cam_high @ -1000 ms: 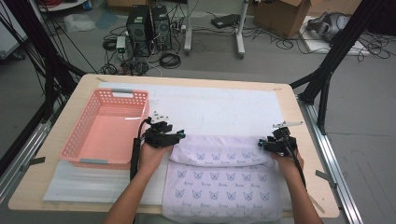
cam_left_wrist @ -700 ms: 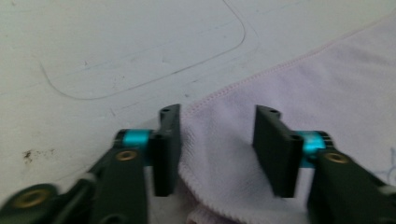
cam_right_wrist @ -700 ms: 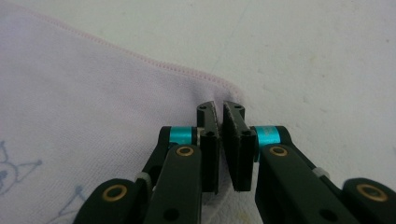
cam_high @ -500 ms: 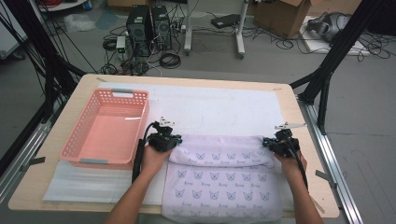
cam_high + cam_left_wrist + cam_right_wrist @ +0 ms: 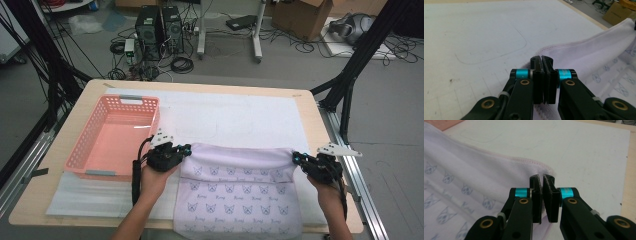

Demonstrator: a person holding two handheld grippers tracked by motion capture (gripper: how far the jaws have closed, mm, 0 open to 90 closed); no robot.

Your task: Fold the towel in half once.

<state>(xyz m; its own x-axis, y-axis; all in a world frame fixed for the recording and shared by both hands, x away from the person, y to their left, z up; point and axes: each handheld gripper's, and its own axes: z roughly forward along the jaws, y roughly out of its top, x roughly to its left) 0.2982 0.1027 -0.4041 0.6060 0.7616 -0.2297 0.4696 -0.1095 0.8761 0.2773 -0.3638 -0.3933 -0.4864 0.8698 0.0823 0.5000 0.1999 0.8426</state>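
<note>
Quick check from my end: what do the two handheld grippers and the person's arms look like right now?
Both the left gripper and right gripper are black, with flat black jaws, cyan rollers beside the jaws and brass-coloured pivot screws on the linkage. Each carries a grey three-cornered plate on top. A black cable trails along the left forearm. The forearms are bare, with no sleeves in sight.

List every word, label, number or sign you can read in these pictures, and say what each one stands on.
Small writing under each cat-face print on the cloth: blurred, cannot be read.
Cardboard box on the floor: no readable marking.
Pink basket, left gripper, right gripper: no text.
Nothing legible anywhere.
</note>
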